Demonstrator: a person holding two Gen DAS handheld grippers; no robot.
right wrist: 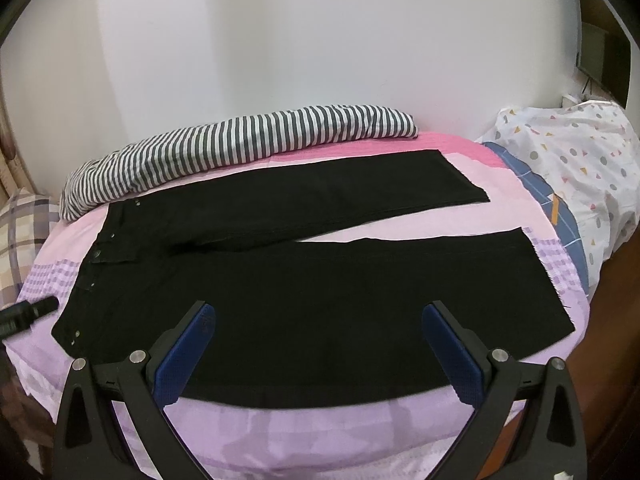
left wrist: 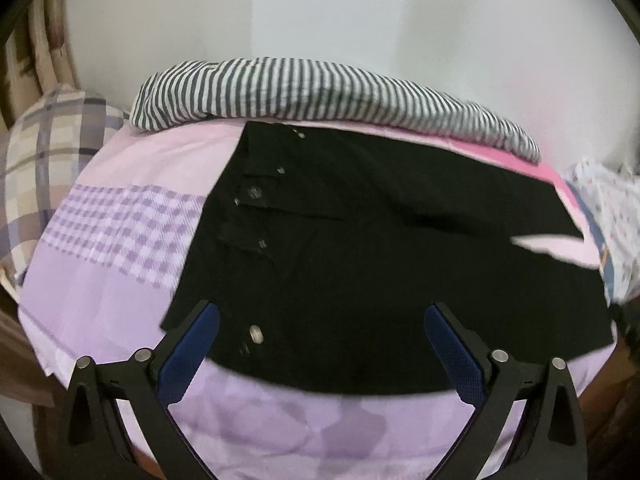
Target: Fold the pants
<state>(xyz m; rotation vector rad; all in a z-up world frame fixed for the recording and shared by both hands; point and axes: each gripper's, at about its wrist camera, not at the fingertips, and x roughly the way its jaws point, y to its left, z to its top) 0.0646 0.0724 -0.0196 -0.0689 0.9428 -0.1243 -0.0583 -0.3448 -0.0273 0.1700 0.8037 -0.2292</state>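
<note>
So, at the start of the fold:
Pants: black pants [right wrist: 304, 280] lie flat on the bed sheet [right wrist: 320, 432], waistband to the left, both legs running right and splayed in a narrow V, a wedge of sheet showing between them.
Why laid so: spread open and smoothed, each edge is reachable from the near side — a fair layout for bringing one leg over the other.
Left gripper: left gripper [left wrist: 320, 340] hovers over the waist end, the near waistband corner and its rivet button [left wrist: 255, 334] between its fingers; jaws spread wide, nothing in them.
Right gripper: right gripper [right wrist: 318, 340] sits over the near leg's thigh, jaws likewise spread, grasping nothing.
Contact: cannot tell whether either set of tips touches the cloth.
Likely reason for spacing: one tool at the waist, one further along the leg — two holds along the near edge would lift it evenly.
Surroundings: striped bolster [right wrist: 240, 140] lies along the far edge by the wall, just beyond the far leg; plaid pillow [left wrist: 52, 148] at left, patterned bedding [right wrist: 580, 168] at right.
Risk: dark cloth hides seams; a pinch may take only the top layer.
</note>
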